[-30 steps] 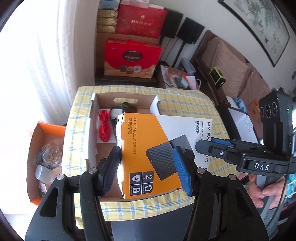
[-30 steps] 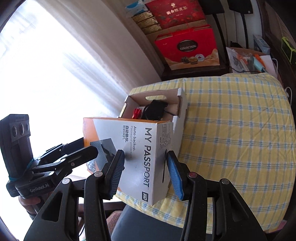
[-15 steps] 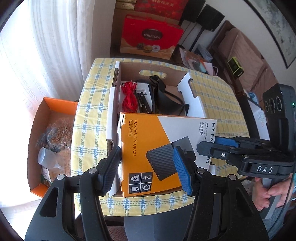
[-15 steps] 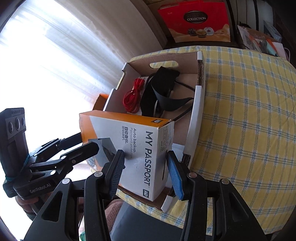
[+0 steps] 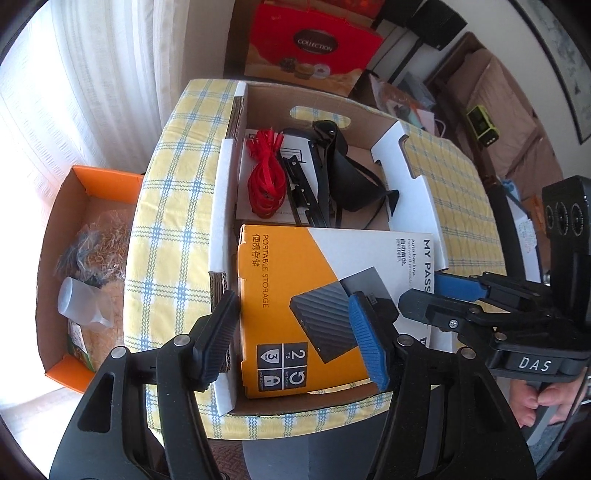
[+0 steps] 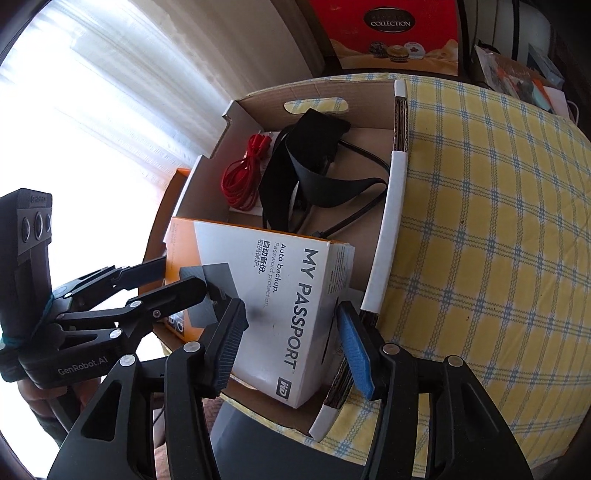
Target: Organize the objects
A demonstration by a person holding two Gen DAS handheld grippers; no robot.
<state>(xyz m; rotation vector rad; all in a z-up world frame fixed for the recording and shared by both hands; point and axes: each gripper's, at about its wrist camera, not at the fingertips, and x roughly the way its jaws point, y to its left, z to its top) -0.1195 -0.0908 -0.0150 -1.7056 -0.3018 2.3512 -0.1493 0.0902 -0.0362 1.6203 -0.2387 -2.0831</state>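
Note:
An orange and white hard-drive box (image 5: 314,295) marked "MY PASSPORT" (image 6: 291,306) sits in the near end of an open cardboard carton (image 5: 218,206) (image 6: 388,210) on the yellow checked table. My left gripper (image 5: 291,339) is shut on the orange end of the hard-drive box. My right gripper (image 6: 291,343) is shut on its white end. A red coiled cord (image 5: 266,177) (image 6: 240,177) and black straps with a pouch (image 5: 343,173) (image 6: 314,162) lie in the far half of the carton.
An orange box (image 5: 62,258) with straw filling and a plastic cup (image 5: 81,302) stands on the floor left of the table. A red "COLLECTION" gift box (image 5: 310,48) (image 6: 391,33) stands behind the table. A sofa (image 5: 517,122) is at the right. Curtains hang on the left.
Both grippers have carried the hard-drive box forward and down into the near end of the carton. The carton's contents have come into fuller view.

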